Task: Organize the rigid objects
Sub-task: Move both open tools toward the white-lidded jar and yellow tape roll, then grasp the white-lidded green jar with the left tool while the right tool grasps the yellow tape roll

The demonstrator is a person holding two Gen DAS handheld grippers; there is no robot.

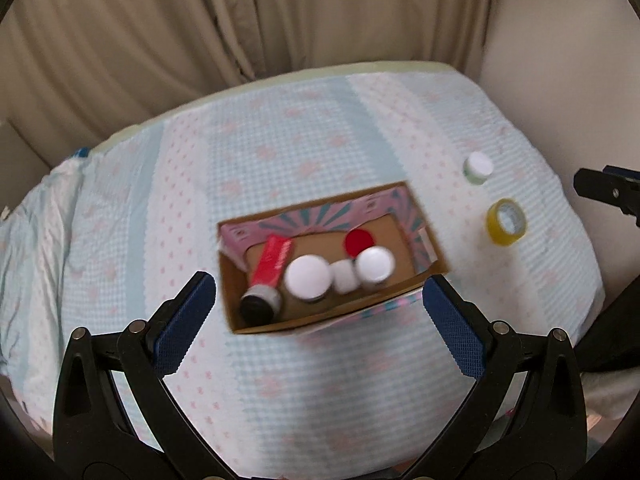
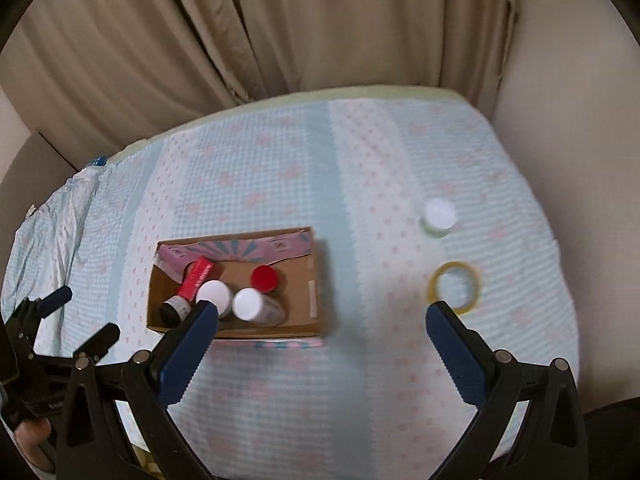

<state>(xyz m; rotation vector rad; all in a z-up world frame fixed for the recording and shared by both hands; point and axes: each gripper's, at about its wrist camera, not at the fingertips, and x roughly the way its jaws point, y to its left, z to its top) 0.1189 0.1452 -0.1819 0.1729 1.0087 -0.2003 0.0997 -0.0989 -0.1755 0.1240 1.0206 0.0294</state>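
An open cardboard box (image 1: pixel 320 318) (image 2: pixel 314 280) sits mid-table. It holds a red tube with a black cap (image 1: pixel 272 268) (image 2: pixel 192 284), white-capped bottles (image 1: pixel 308 278) (image 2: pixel 248 304) and a red-capped one (image 1: pixel 358 240) (image 2: pixel 264 278). A yellow tape roll (image 1: pixel 506 222) (image 2: pixel 454 288) and a white-capped jar (image 1: pixel 478 168) (image 2: pixel 439 216) lie on the cloth to the right of the box. My left gripper (image 1: pixel 320 308) is open and empty, above the box's near side. My right gripper (image 2: pixel 322 328) is open and empty, above the box's right end, its right finger near the tape.
The table (image 1: pixel 304 148) (image 2: pixel 280 168) wears a light blue and pink patterned cloth. Beige curtains (image 1: pixel 240 20) hang behind it and a wall (image 2: pixel 568 120) stands at the right. The right gripper shows at the left wrist view's right edge (image 1: pixel 608 192); the left gripper shows at the right wrist view's lower left (image 2: pixel 60 320).
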